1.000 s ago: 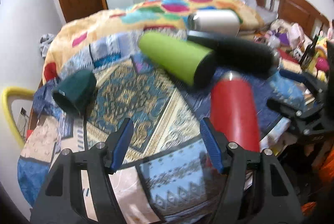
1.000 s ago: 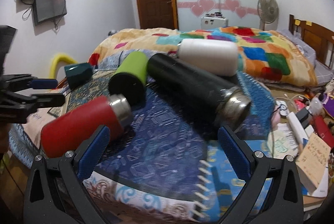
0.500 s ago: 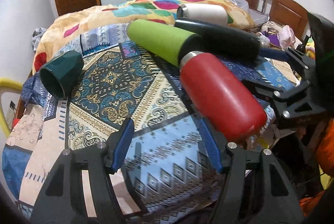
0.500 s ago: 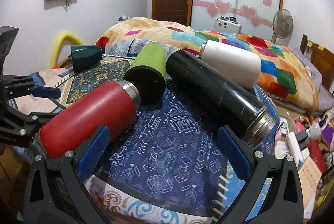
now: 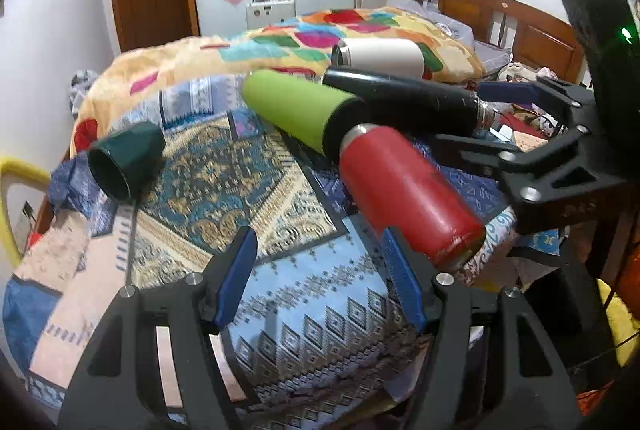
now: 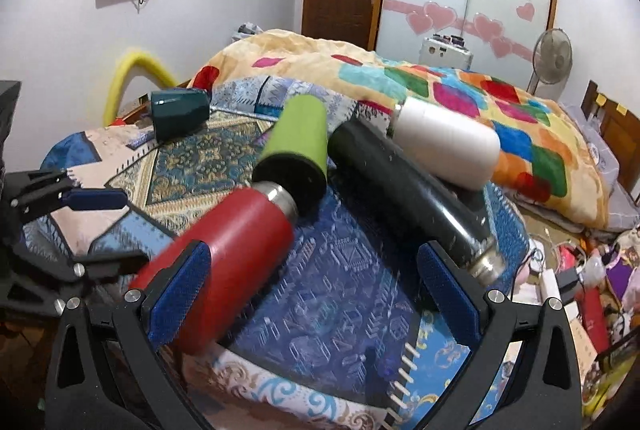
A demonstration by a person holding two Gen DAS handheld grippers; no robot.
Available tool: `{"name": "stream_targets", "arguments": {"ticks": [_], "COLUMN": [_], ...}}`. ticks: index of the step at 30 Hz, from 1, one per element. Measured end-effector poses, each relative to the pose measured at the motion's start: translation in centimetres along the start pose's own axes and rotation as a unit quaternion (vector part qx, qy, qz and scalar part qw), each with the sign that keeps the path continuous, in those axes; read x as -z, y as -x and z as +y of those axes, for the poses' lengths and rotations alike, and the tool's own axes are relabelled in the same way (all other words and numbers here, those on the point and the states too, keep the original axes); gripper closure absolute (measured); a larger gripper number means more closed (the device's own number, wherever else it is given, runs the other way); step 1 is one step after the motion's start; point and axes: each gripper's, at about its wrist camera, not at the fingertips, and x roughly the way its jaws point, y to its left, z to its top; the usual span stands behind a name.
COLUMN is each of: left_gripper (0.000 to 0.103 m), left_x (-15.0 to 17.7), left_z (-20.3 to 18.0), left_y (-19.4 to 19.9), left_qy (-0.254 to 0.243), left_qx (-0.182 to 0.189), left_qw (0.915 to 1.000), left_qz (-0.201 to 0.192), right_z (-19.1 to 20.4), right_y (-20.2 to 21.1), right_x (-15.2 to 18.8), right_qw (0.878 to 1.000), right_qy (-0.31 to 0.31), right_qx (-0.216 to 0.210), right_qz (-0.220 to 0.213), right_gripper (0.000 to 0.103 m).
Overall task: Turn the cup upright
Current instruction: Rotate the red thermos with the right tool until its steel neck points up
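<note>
1. Right gripper [image 6: 314, 296] spread wide, empty; left gripper [image 5: 320, 278] likewise.
2. Red cylindrical metal flask [image 6: 224, 262] lies sideways on patterned cloth [image 6: 340, 294], beside right gripper's left finger.
3. Risk: nudged flask likely rolls off the edge.

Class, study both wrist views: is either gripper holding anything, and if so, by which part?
Nothing is held. The left gripper and right gripper are both open, with only cloth between their fingers. The red flask lies untouched beside the right gripper's left finger.
</note>
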Motion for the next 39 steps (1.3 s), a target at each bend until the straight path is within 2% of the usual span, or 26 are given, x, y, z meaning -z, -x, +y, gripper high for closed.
{"name": "stream_targets", "arguments": {"ticks": [3, 7, 16, 18, 20, 23, 31, 36, 39], "left_gripper": [0.036, 0.036, 0.035, 0.035, 0.035, 0.035, 0.035, 0.035, 0.030], "left_x": [-0.4, -0.2, 1.0, 1.2, 1.4, 1.7, 1.8, 1.0, 0.4], "left_z": [1.2, 3.2, 5.4, 5.7, 5.8, 5.8, 6.0, 5.8, 5.5], "left_y": [-0.2, -0.4, 0.6, 0.8, 0.9, 1.0, 1.4, 2.4, 3.0], "left_qy": [0.004, 0.027, 0.043, 0.047, 0.051, 0.053, 0.060, 0.068, 0.073], "left_qx": [-0.026, -0.038, -0.045, -0.044, -0.042, -0.044, -0.051, -0.056, -0.058], "left_qw": [0.9996, 0.9989, 0.9977, 0.9975, 0.9974, 0.9973, 0.9964, 0.9952, 0.9943], "left_qz": [-0.010, -0.009, -0.025, -0.028, -0.028, -0.026, -0.030, -0.042, -0.051], "right_z": [0.9, 1.6, 4.6, 5.1, 5.5, 6.1, 5.6, 4.5, 3.7], "right_y": [-1.3, -3.3, -6.1, -6.8, -6.9, -6.8, -7.2, -5.7, -3.9], "right_x": [-1.0, -1.5, -1.9, -1.5, -1.5, -1.8, -2.8, -2.8, -2.9], "right_qw": [1.000, 0.998, 0.986, 0.982, 0.980, 0.980, 0.978, 0.982, 0.986], "right_qy": [0.007, -0.007, 0.016, 0.005, 0.006, 0.023, 0.025, 0.009, -0.005], "right_qx": [0.000, -0.037, -0.087, -0.102, -0.111, -0.114, -0.131, -0.135, -0.134], "right_qz": [0.011, 0.047, 0.143, 0.157, 0.163, 0.161, 0.162, 0.131, 0.098], "right_gripper": [0.000, 0.000, 0.002, 0.004, 0.012, 0.024, 0.042, 0.043, 0.043]}}
